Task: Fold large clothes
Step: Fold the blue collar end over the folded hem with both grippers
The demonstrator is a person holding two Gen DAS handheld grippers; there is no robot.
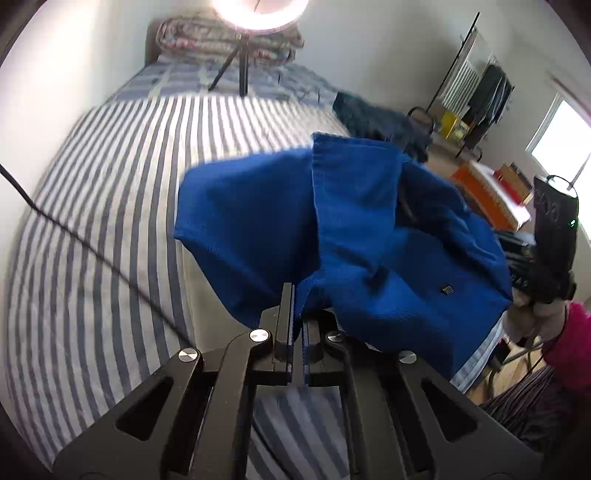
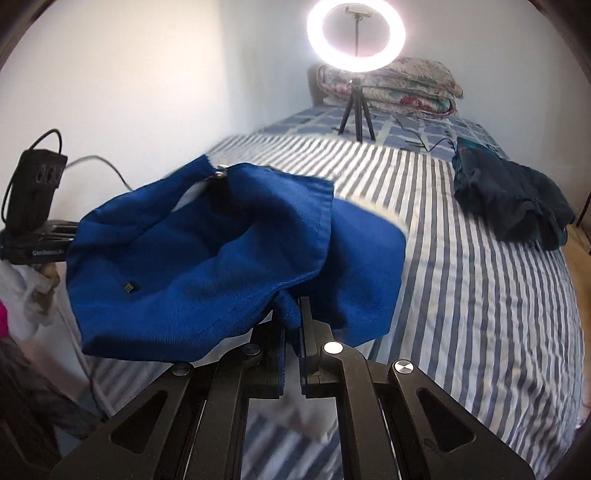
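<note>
1. Blue cloth — a garment [image 1: 369, 229] — hangs in the air above the striped bed [image 1: 110, 221], bunched and folded over itself, with a small dark label on its face.
2. The left gripper [image 1: 294, 295] is clamped tight on one edge of the garment, the fabric pinched between its jaws.
3. The right gripper [image 2: 295, 310] is clamped on another edge of the garment, a fold of cloth caught between its nearly closed jaws.
4. In the right wrist view the left gripper shows at the far left, beyond the garment.
5. A dark pile [image 2: 509, 206] of clothes lies near the bed's right edge, well apart from the garment.
6. A ring light [image 2: 356, 35] on a tripod stands further up the bed — folded quilts [image 2: 399, 88] are stacked behind it against the wall.
</note>
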